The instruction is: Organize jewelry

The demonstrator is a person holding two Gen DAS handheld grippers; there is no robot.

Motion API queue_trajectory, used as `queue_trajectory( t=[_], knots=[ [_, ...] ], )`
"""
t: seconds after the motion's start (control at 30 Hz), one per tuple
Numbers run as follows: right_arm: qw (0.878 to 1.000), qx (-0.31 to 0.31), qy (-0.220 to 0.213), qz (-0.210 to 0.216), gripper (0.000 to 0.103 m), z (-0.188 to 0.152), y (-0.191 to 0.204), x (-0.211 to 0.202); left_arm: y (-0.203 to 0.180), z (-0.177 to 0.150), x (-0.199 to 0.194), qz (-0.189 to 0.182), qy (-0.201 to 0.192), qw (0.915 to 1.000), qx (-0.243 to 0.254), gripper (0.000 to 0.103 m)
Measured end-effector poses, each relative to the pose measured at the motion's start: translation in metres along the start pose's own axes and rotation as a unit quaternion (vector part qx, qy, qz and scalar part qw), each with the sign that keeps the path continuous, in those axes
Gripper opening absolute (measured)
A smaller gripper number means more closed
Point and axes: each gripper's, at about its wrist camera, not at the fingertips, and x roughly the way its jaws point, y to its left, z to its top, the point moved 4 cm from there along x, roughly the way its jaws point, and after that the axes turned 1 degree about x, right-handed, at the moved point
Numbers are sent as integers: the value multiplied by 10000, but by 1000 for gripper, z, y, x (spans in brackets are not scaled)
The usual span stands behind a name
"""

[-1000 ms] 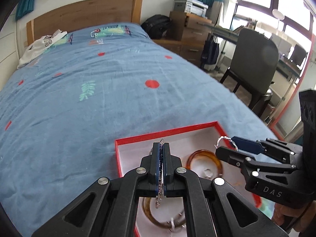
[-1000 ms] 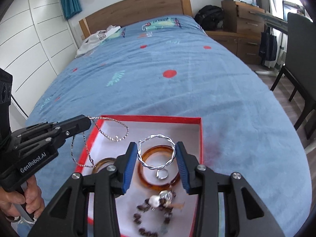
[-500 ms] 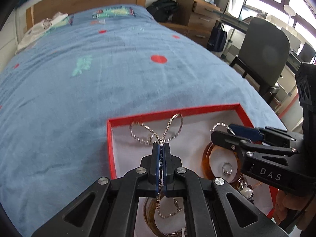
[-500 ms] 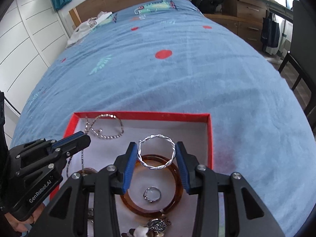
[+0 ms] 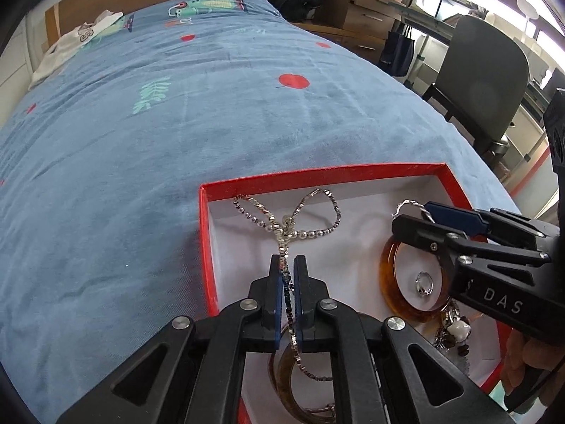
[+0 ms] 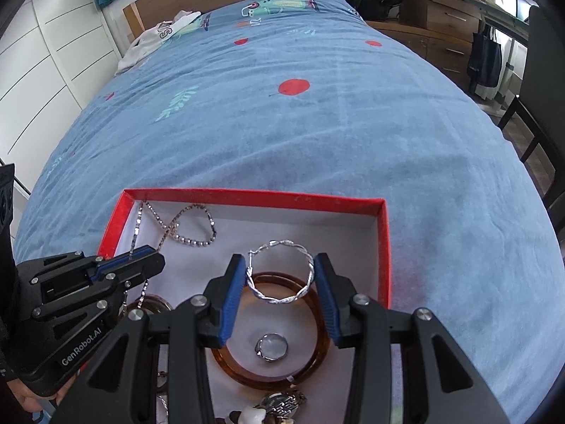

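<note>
A red box (image 5: 317, 176) (image 6: 247, 196) with a white floor lies on the blue bedspread. My left gripper (image 5: 287, 259) (image 6: 148, 258) hovers low over its left side. Its jaws are opening by a narrow gap, and the silver chain necklace (image 5: 286, 219) (image 6: 183, 228) runs loosely between the pads. The chain's loop lies on the box floor. My right gripper (image 6: 280, 265) (image 5: 413, 215) is shut on a twisted silver hoop (image 6: 279, 296), held over an amber bangle (image 6: 247, 374) (image 5: 386, 282) with a small ring (image 6: 271, 346) (image 5: 423, 282) inside it.
A second amber bangle (image 5: 282, 378) lies under my left fingers. A watch and beads (image 6: 282, 402) sit at the box's near end. A dark chair (image 5: 487, 70) and wooden drawers (image 5: 363, 3) stand right of the bed. White clothing (image 6: 159, 39) lies by the headboard.
Both grippers came down into the box. The necklace's hanging loop settled onto the box floor. The left jaws, tightly shut before, have parted slightly around the chain.
</note>
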Motion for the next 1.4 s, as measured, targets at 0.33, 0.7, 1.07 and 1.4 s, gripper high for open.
queue_trajectory(
  t=[0.33,0.7,1.07,1.4],
  knots=[
    [9999,24,83,-129,40,-1,-3,-2,-10,-2,-10,97,-189,9996,188,43],
    [9993,257,-148,-238,42,-6,-10,-24,-8,4,-33,112,-453,9988,111,53],
    [9958,432,-742,-317,42,-7,0,-93,-1,-4,-101,398,-999,9938,-268,70],
    [9942,451,-940,-246,42,-39,35,-142,19,-33,-164,865,-1316,9851,-693,81]
  ],
)
